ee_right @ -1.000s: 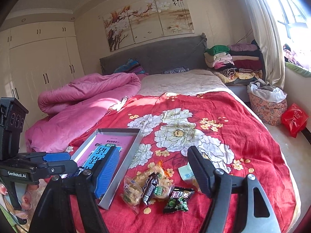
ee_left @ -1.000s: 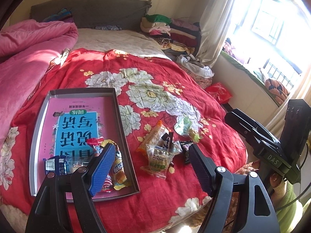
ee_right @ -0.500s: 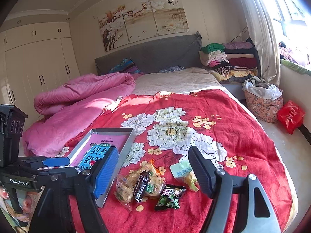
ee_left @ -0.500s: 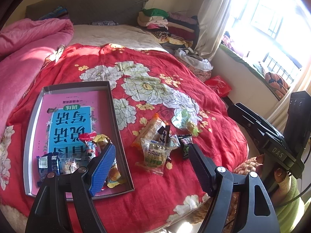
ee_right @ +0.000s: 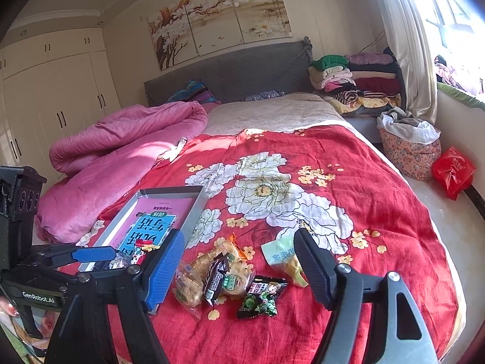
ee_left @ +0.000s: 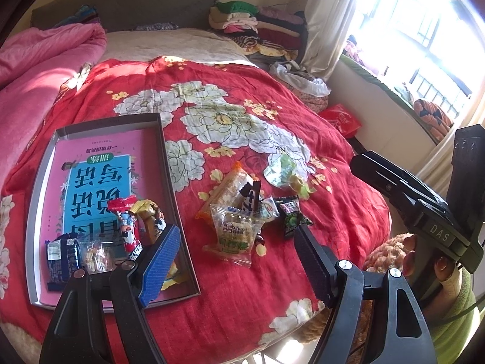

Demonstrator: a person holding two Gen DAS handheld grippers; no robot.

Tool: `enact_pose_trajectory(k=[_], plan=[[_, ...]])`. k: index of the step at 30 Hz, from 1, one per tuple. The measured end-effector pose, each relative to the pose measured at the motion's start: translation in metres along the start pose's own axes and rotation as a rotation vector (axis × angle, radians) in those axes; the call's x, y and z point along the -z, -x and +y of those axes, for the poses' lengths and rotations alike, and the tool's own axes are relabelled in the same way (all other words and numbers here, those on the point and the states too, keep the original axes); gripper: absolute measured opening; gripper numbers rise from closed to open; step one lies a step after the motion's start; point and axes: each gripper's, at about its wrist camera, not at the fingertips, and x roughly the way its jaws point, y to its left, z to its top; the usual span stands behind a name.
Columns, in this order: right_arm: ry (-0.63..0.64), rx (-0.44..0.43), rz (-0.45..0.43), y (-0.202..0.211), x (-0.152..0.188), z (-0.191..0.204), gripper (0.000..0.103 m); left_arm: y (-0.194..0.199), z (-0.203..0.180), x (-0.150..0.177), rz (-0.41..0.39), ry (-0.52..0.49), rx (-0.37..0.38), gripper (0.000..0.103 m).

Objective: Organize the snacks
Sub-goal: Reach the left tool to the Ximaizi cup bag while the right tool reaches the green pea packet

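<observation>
The left gripper (ee_left: 236,261) hangs with its jaws spread wide and empty above a clear cracker packet (ee_left: 235,236). The right gripper (ee_right: 239,268) is likewise wide and empty over the same loose pile of snacks (ee_right: 218,273) on the red flowered bedspread (ee_right: 363,200). A dark green candy packet (ee_right: 262,297) lies just beside the pile. To the left sits a grey tray (ee_left: 165,151) lined with a pink book, holding several wrappers (ee_left: 133,227) at its near end. A pink quilt (ee_right: 121,145) and folded clothes (ee_right: 354,79) lie farther back.
</observation>
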Motion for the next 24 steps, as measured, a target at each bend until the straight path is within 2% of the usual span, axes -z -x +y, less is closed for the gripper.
enact_pose_trajectory(k=[24], plan=[[-0.024, 0.027, 0.175, -0.035, 0.022, -0.007, 0.074, -0.038, 0.000, 0.012, 0.099, -0.002, 0.015, 0.079]])
